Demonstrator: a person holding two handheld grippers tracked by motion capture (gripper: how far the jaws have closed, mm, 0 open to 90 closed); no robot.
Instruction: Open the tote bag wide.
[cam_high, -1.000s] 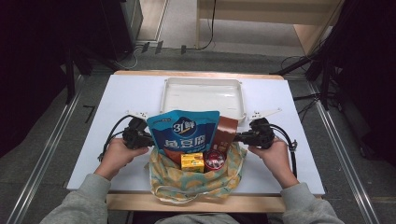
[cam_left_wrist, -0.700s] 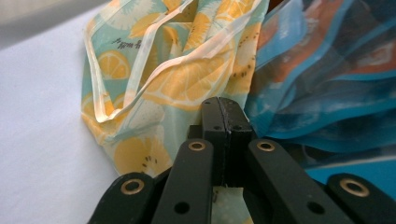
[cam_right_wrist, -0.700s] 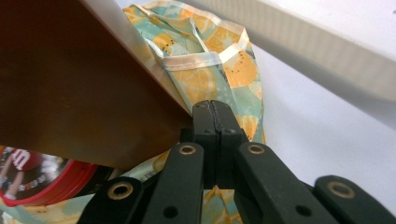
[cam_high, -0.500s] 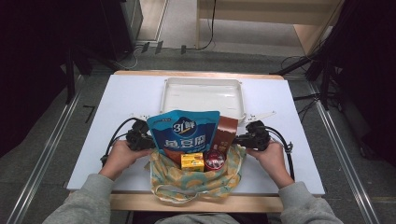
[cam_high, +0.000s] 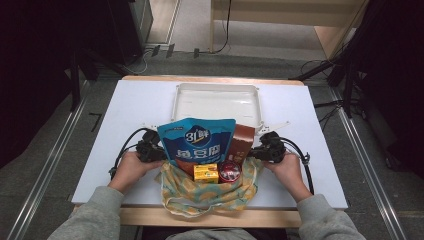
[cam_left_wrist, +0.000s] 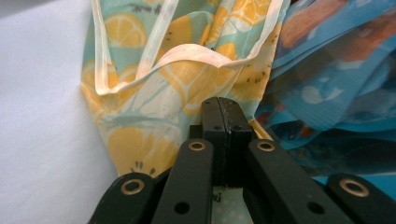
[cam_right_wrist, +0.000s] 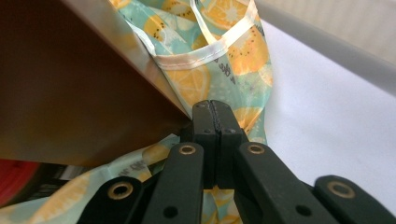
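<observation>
Lemon-print bag (cam_high: 207, 187) sits at the near edge of the white surface (cam_high: 130, 110), stuffed with a tall blue pouch (cam_high: 197, 145), a brown packet (cam_high: 242, 142), a yellow box (cam_high: 206, 173) and a red-lidded tin (cam_high: 230, 172). A white tray (cam_high: 216, 102) lies just behind it.

My left tongs (cam_left_wrist: 219, 109) have their jaws pressed fully together, right up against the fabric on the bag's side; whether a fold is pinched between them, I cannot tell. My right tongs (cam_right_wrist: 211, 112) are likewise fully closed, tips wedged where the brown packet meets the cloth, and again I cannot make out a caught fold.

Risks, as I judge them: the blue pouch stands high and leans, so any uneven pull from either side could tip it out, or topple the whole bag toward the near edge. If only thin cloth is nipped, it may slip free under load.

The bag's bottom and whatever lies beneath the top items are hidden. In the high view my hands cover both jaws.
</observation>
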